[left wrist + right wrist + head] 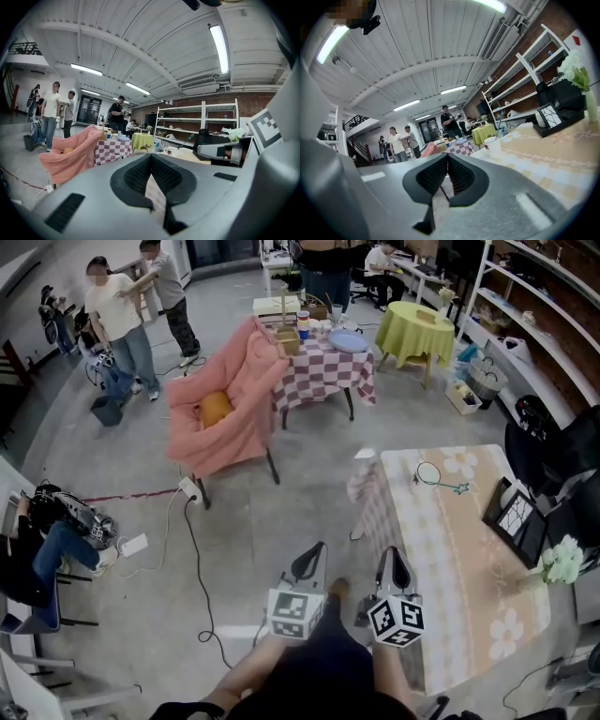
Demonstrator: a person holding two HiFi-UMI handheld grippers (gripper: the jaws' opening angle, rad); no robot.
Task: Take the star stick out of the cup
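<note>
Your left gripper (317, 549) and right gripper (393, 554) are both closed, empty; the thin teal star stick (499, 121) stands upright in the white cup (492, 147) at the cloth-covered table's (469, 549) far left corner, ahead, nearer your right

- The table (469, 596) stands at the right, its long side running away from the person.
- The cup (428, 472) sits on the table's far end, and the star stick (456, 487) stands in it, leaning right.
- A picture frame (514, 519) stands at the table's right edge, with flowers (561, 563) just nearer.
- The left gripper (309, 565) and right gripper (397, 568) are side by side at the table's near left edge.
- Far off to the left is a chair (225, 409), with a second table (323, 371) behind it.
</note>
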